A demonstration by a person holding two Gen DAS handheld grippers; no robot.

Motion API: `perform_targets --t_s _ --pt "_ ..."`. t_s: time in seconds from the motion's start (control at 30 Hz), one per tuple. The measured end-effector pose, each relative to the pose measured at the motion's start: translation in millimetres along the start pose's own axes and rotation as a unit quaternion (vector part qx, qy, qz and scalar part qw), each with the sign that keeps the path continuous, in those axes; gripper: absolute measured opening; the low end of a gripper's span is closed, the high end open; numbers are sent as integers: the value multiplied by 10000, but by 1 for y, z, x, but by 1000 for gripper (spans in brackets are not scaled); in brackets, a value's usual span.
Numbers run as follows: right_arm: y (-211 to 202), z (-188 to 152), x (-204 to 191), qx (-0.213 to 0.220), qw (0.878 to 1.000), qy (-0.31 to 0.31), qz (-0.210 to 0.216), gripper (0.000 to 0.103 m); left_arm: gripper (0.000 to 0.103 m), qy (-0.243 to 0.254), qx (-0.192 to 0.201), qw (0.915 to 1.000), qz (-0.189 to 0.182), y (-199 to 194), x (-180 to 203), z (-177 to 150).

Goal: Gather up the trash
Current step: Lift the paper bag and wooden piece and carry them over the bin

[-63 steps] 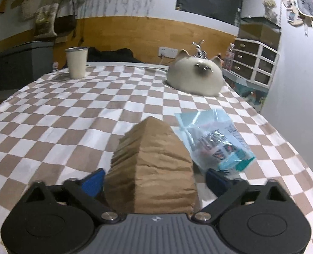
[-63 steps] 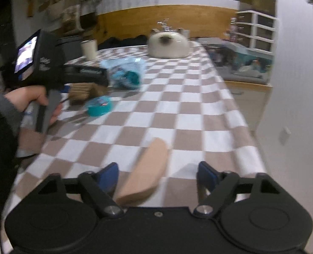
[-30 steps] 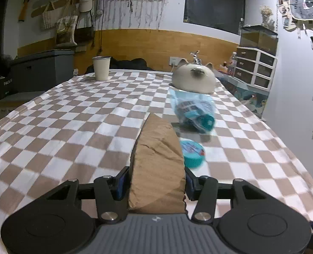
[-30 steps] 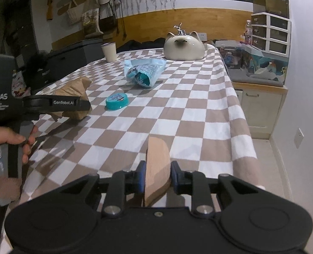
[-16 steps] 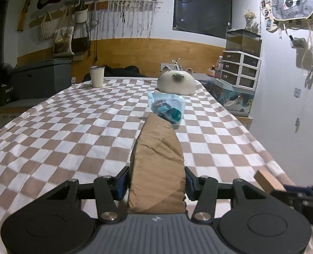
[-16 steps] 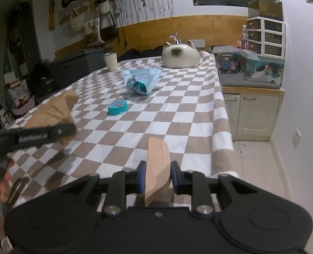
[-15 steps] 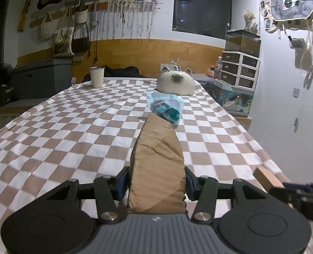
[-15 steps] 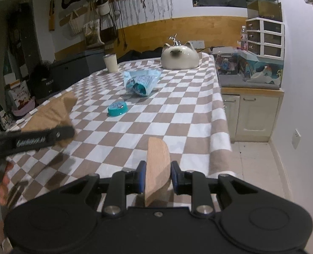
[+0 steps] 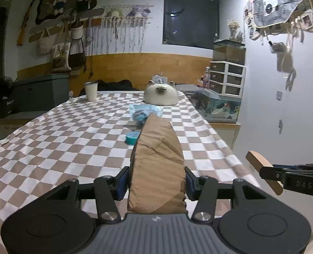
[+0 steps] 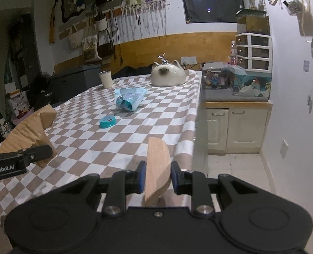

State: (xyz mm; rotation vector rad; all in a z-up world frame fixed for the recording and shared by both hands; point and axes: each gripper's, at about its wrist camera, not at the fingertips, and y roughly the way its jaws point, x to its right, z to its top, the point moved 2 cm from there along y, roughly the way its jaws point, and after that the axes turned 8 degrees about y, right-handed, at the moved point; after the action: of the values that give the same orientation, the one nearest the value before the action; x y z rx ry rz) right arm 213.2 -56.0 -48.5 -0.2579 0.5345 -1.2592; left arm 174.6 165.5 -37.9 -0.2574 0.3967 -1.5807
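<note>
A crumpled brown paper bag [image 9: 157, 165] is pinched in the left claw [image 9: 156, 180]; the right claw [image 10: 157, 176] pinches a tan wooden piece [image 10: 157, 163]. Only the right view fully shows the teal lid [image 10: 107, 121] before the blue packet [image 10: 129, 97] on the checkered surface [image 10: 88, 144].

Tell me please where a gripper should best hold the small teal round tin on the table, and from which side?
Probably from above, jaws across its rim: the teal round tin lies flat and low on the checkered cloth, apart from the blue plastic packet, so both sides look free.
</note>
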Motion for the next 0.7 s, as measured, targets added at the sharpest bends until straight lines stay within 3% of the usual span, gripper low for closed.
perform_targets --t_s 0.33,0.7 --pt "-38 4 41 267 9994 132 -161 25 52 159 215 9994 -241 -17 53 7" --pt "-80 5 112 553 9952 469 -663 25 52 247 379 9957 -812 -15 127 17"
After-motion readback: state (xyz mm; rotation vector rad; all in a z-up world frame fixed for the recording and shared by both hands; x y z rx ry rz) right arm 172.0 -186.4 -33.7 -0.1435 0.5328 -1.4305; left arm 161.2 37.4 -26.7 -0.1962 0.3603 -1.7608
